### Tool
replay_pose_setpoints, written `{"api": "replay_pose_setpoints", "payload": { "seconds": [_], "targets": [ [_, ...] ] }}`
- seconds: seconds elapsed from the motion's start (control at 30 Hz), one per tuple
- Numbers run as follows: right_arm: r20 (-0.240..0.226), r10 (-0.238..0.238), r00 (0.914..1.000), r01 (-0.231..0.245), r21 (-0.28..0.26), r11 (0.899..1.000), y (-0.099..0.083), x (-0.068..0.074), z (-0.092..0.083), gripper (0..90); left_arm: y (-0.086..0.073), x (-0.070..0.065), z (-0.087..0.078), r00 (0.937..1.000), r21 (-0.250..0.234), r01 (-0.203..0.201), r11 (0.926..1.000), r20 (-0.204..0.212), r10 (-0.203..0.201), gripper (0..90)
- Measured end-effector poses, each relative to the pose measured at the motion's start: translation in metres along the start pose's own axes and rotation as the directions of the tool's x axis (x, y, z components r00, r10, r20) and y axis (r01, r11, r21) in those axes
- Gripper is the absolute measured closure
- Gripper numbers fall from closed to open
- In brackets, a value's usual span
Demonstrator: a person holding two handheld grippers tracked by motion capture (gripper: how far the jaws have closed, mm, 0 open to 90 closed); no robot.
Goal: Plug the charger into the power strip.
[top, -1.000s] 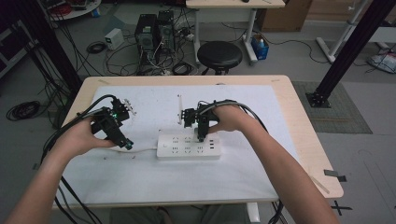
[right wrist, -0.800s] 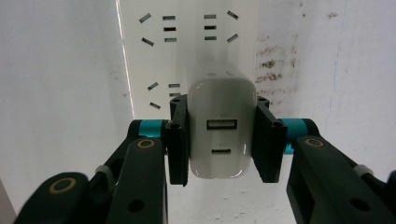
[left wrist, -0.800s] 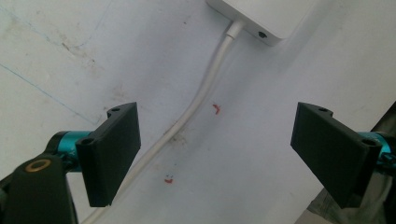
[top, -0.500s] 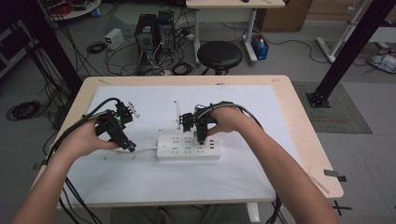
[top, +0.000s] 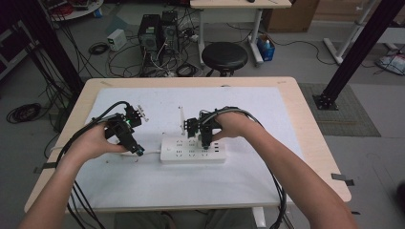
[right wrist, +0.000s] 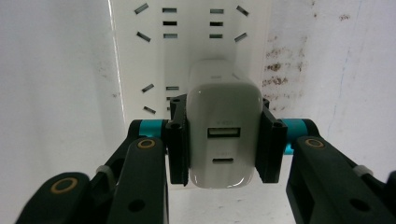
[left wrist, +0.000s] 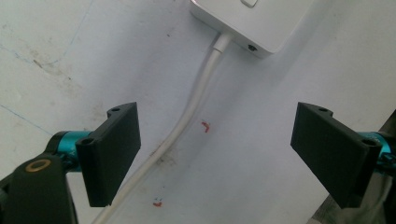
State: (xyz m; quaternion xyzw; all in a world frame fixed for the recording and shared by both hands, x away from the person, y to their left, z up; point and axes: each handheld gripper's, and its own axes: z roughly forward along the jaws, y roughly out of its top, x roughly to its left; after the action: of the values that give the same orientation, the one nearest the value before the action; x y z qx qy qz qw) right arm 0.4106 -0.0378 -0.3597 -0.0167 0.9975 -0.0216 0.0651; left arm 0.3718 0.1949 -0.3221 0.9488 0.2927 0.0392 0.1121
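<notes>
A: What have the right gripper (right wrist: 224, 140)'s jaws got?

B: One white charger (right wrist: 223, 135), clamped on both flanks, two ports facing the camera, over the one white power strip (top: 191, 153).

A: Plugged in?

B: Cannot tell; it stands right over the sockets.

A: And the left gripper (left wrist: 219, 154)?

B: Jaws wide apart, nothing gripped. One white cord (left wrist: 196, 100) runs between them into the strip's end.

A: Where's all this?

B: Mid-table, on the white mat (top: 267, 109).
</notes>
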Motion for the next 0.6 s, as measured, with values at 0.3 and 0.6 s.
{"api": "replay_pose_setpoints", "payload": {
  "seconds": [0.3,0.6],
  "targets": [
    [-0.028,0.014,0.9995,-0.015,-0.03,0.999,-0.0022,-0.0041,0.0037,62.9,0.0065,-0.001,0.0013,1.0,0.0,-0.001,1.0,0.003,0.001,15.9],
    [-0.032,0.011,0.9994,-0.013,-0.061,0.998,-0.0045,-0.0046,0.0076,62.6,0.008,-0.0029,0.0002,1.0,-0.014,0.005,0.9999,-0.002,-0.005,15.9]
  ]
}}
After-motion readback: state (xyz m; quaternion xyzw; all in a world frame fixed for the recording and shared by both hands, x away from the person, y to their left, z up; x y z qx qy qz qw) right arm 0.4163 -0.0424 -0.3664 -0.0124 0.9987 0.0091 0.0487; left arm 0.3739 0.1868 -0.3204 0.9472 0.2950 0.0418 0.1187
